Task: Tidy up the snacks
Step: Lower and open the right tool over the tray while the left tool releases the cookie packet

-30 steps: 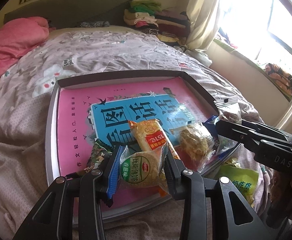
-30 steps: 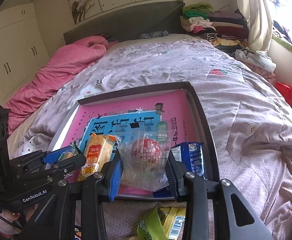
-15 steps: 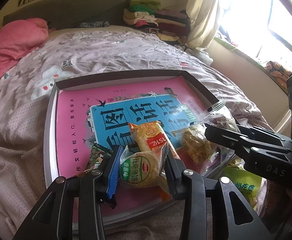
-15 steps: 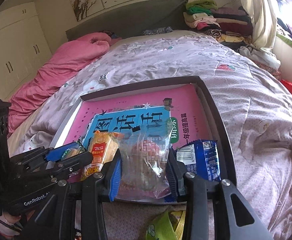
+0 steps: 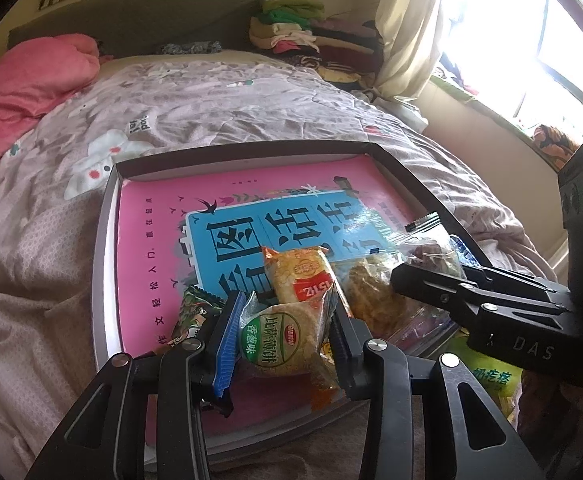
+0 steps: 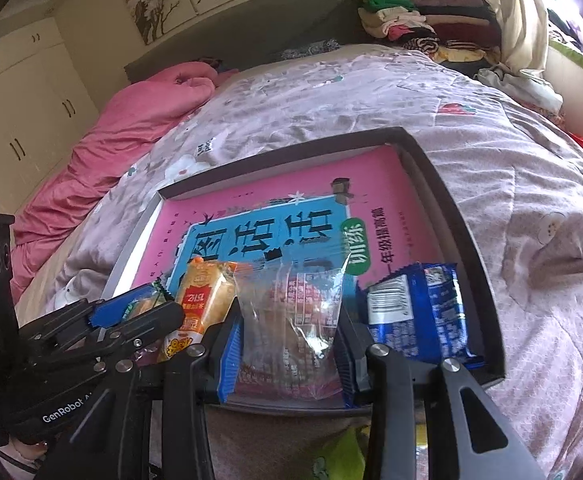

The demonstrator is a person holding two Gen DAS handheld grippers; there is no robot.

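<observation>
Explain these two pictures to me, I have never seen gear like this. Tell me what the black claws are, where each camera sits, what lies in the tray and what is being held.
There is no robot here: a person holds a hand-held gripper in each hand. Each picture comes from a camera on one gripper, looking forward along its jaws. The left gripper has its jaws closed on a round biscuit packet with a green label. The right gripper has its jaws closed on a clear bag of snacks. Both hang over a dark-rimmed tray lying on a bed, lined with a pink book. In the tray lie an orange packet, a blue packet and a small green packet. Each gripper also shows at the edge of the other's picture.
</observation>
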